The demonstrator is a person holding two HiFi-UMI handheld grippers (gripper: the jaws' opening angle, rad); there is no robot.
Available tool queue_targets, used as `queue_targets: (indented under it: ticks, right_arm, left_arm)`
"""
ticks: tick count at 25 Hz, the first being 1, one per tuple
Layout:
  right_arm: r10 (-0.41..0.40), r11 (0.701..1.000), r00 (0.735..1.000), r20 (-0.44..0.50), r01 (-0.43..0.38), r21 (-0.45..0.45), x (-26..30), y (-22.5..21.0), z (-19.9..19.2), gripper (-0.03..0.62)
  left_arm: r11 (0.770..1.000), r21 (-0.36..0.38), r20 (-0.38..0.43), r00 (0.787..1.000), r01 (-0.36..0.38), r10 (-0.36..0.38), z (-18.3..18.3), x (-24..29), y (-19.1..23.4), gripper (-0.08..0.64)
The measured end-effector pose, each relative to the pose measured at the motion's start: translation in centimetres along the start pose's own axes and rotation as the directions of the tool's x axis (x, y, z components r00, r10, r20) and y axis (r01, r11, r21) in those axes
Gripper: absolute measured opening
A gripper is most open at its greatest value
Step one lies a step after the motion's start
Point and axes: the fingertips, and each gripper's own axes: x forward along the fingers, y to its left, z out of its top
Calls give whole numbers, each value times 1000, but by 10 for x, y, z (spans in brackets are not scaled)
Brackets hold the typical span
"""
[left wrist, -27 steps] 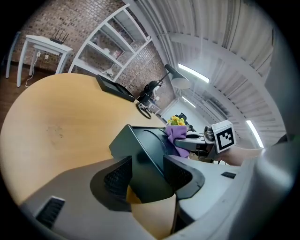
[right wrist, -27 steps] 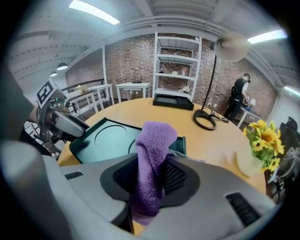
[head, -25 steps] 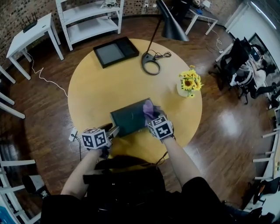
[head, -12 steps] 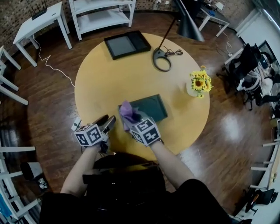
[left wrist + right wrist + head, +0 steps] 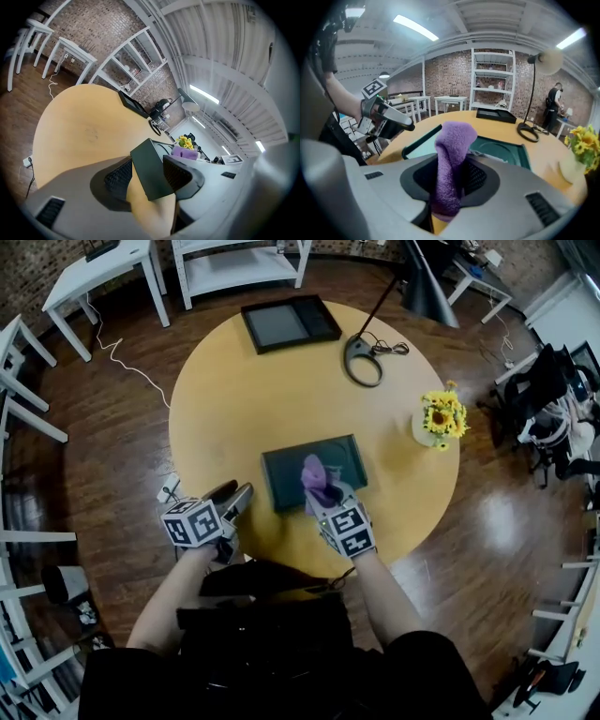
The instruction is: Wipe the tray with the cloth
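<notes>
Tray (image 5: 286,486) slip risk: left gripper (image 5: 236,500) gapes open beside its corner, holding nothing, so a stroke could shove it. Right gripper (image 5: 328,502) clamps the bunched cloth (image 5: 317,476).

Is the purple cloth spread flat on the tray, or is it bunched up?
Bunched up: the cloth stands as a rolled wad pinched in the right gripper, over the tray.

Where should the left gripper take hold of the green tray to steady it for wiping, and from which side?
Probably the raised rim along the left edge of the tray, approached low from the left. That thin upright lip suits the open left gripper, which sits just beside it, and it keeps clear of the right gripper holding the cloth over the middle.
</notes>
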Motion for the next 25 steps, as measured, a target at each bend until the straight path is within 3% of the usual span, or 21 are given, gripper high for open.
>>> queue_targets:
  ticks: [8, 12, 16, 21, 25]
  right_arm:
    - [-191, 975, 982, 3, 190, 118, -37, -76, -33, 110]
    - [-187, 955, 981, 51, 170, 243, -41, -88, -33, 110]
    - [-204, 941, 978, 46, 183, 285, -40, -89, -38, 110]
    - [-208, 948, 977, -57, 215, 235, -34, -89, -42, 110]
    - [-130, 957, 977, -170, 169, 236, -33, -89, -41, 110]
  left_arm:
    - [999, 39, -61, 998, 26, -24, -10, 10, -8, 192]
    - [999, 37, -69, 997, 31, -28, -12, 15, -9, 192]
    - [999, 25, -60, 998, 32, -30, -15, 16, -9, 192]
    - [1000, 13, -31, 999, 23, -23, -9, 15, -7, 192]
    - [1000, -11, -6, 1000, 20, -20, -7, 14, -6, 192]
